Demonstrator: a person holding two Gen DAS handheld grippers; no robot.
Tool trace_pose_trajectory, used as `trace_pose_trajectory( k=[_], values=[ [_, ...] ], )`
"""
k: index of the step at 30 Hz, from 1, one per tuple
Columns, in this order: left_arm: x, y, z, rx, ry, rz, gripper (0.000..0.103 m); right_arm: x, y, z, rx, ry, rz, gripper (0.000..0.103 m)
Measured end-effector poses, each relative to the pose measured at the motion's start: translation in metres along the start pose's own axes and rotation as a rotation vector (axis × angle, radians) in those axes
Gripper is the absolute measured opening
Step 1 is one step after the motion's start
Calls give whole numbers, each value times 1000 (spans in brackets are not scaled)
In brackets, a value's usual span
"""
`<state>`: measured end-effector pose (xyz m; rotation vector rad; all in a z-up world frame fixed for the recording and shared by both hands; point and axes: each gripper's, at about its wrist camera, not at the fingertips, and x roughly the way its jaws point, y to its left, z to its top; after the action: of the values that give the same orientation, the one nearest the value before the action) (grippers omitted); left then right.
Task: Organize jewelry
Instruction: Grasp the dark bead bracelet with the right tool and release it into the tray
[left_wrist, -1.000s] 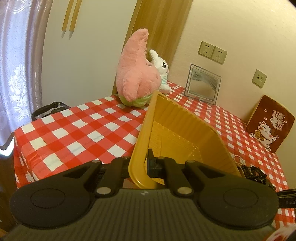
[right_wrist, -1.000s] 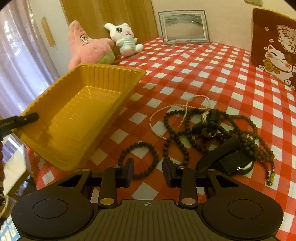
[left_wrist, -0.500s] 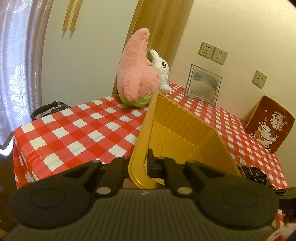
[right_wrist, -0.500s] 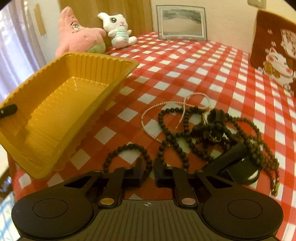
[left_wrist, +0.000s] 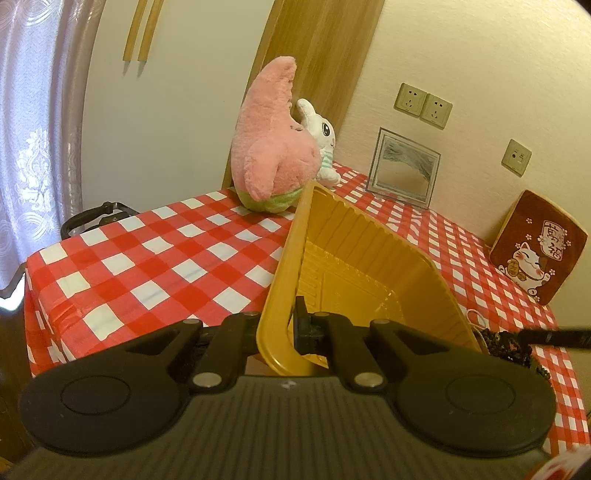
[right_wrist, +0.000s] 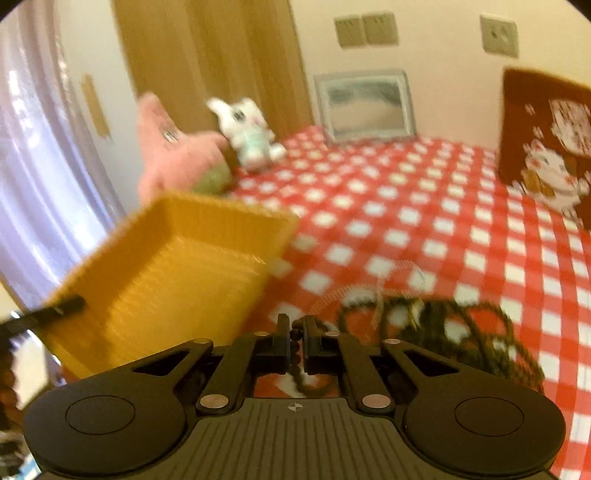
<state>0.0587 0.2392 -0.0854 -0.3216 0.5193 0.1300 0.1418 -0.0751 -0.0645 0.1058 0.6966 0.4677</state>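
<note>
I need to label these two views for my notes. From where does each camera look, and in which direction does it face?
Left wrist: sits on the left gripper, looks forward and slightly down over the checked table to the corner wall; its own fingers show, shut on the yellow tray rim.
Right wrist: sits on the right gripper, looks over the table toward the back wall; its fingers show, shut on a dark bead bracelet. The picture is blurred.
Shared: tray, pink plush, white plush, picture frame, cat cushion, bead pile.

Bare checked cloth (left_wrist: 155, 258) leftward — tilted yellow tray (left_wrist: 369, 258) blocking right.
</note>
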Motion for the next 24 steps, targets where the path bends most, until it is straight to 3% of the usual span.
trace_pose_trajectory(
  k=[7, 11, 18, 21, 23, 24],
  values=[
    [1, -2, -1, -1, -1, 0, 5, -13, 32, 20, -20, -58, 152, 6],
    [1, -2, -2, -5, -2, -1, 5, 0, 48, 16, -28, 2, 215, 6],
    [3, -2, -3, -1, -3, -2, 5, 21, 60, -2, -37, 102, 247, 7],
    [2, -1, -3, 1, -4, -2, 6, 19, 59, -3, -41, 103, 228, 16],
    [2, -1, -2, 2, -5, -2, 5, 13, 53, -3, -21, 85, 218, 39],
    [3, -1, -2, 3, -4, -2, 5, 7, 48, -4, -9, 70, 211, 41]
  ],
)
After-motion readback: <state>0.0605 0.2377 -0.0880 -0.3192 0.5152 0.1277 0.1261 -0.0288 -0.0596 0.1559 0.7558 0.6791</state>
